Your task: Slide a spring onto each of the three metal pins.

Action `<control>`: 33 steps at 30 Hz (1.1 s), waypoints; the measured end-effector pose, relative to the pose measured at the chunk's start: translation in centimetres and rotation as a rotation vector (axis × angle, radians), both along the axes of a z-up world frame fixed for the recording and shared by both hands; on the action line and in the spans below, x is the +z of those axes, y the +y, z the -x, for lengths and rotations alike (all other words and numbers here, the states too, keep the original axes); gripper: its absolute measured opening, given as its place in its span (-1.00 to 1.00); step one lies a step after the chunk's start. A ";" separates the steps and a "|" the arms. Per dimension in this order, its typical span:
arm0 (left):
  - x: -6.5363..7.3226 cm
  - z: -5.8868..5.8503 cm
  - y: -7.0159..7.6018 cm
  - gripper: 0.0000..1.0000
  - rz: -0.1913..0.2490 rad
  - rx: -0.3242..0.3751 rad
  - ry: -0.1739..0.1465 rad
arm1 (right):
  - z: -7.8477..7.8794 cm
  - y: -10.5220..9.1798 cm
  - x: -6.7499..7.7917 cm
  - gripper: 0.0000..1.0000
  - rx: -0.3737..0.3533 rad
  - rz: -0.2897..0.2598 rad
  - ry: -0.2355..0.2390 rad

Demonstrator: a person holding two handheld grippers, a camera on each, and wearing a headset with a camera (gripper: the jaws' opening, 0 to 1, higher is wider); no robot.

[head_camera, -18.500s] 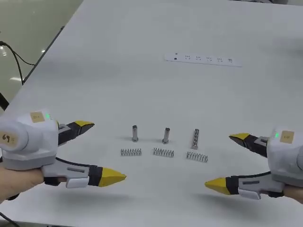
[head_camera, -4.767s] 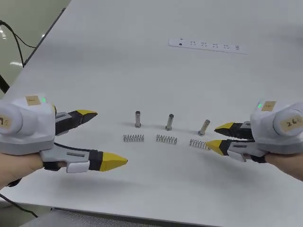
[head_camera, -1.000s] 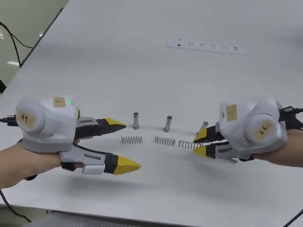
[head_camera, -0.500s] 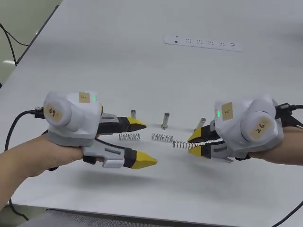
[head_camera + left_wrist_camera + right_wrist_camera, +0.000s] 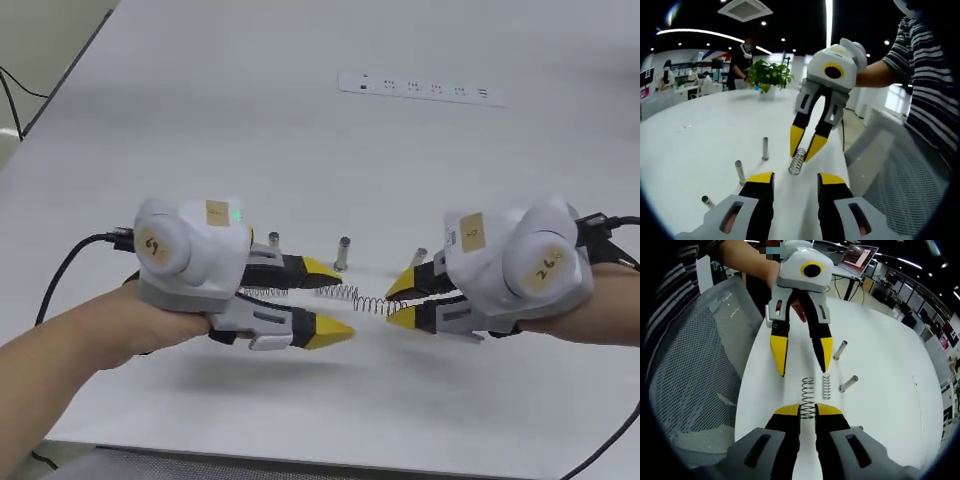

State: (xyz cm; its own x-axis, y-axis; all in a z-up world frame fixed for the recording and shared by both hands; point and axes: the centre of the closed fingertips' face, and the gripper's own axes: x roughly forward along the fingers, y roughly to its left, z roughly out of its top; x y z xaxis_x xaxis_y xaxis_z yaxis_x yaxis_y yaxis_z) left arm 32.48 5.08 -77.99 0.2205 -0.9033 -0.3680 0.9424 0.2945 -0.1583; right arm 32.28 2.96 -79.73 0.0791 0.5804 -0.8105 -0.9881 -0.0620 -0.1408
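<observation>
- What's on the left?
- The left gripper [image 5: 341,300], sticker "69", jaws apart and empty, over the bench's [image 5: 300,130] near edge.
- And to the right?
- The right gripper [image 5: 392,306], sticker "26", is pinching one spring [image 5: 366,299]. The pins [image 5: 344,250] are just behind, with a power strip [image 5: 420,88] by the far edge.

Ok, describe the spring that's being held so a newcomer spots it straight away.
On the white workbench, find the row of metal pins near the front edge. Just before them the right hand-held gripper is shut on one end of a spring. Unlike the loose spring lying on the table, this one juts from yellow-tipped jaws.
</observation>
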 end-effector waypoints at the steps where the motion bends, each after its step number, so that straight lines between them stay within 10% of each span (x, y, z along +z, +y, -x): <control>1: -0.1 0.0 -0.1 -0.47 -0.002 -0.002 0.000 | 0.0 0.0 0.0 -0.85 0.001 0.000 0.001; 33: -0.2 -0.1 -1.6 -0.89 -0.009 -0.040 -0.040 | 0.7 0.8 1.0 -0.85 0.024 -0.019 -0.003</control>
